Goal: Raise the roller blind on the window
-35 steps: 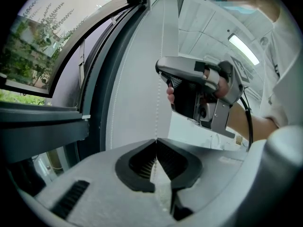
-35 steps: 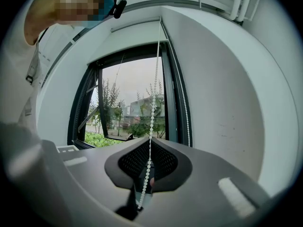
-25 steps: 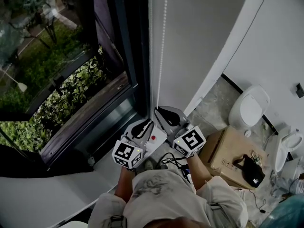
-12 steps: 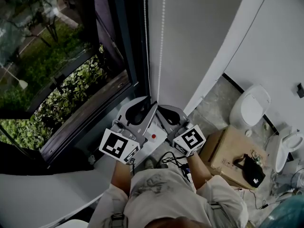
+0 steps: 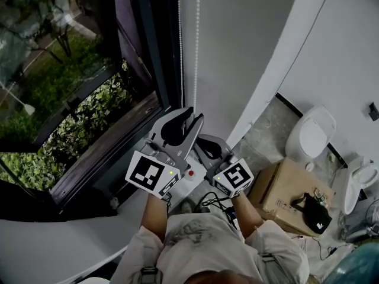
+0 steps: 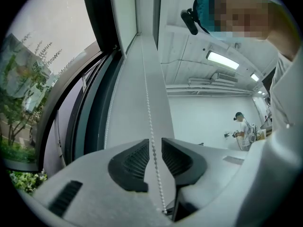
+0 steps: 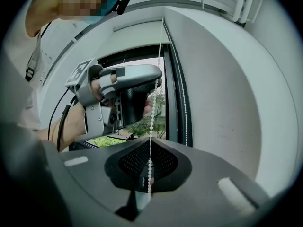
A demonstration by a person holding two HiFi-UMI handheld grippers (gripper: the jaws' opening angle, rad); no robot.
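We see the blind's bead chain [image 5: 195,52] hanging as two pale strands along the dark window frame [image 5: 155,58], running up toward twelve o'clock in the head view. In the right gripper view the chain [image 7: 152,112] climbs to a pale blind [image 7: 139,34] drawn across only the top of the window opening.

Our right gripper [image 7: 149,148] is clenched on one strand, with the beads pinched between its ribbed pads. Our left gripper [image 6: 156,143] is released: its jaws stand slightly apart with the chain [image 6: 147,103] passing through the gap, and we see no pad pressing on it. In the head view the left gripper [image 5: 192,116] sits higher on the chain, and the right gripper [image 5: 204,145] lies at its five o'clock, just beside it and partly behind it.

The window glass [image 5: 89,99] fills the nine to eleven o'clock side, with a green hedge [image 5: 77,135] outside. At four o'clock a cardboard box [image 5: 284,194] sits on the floor, and a white toilet [image 5: 311,136] stands at three o'clock near the wall.
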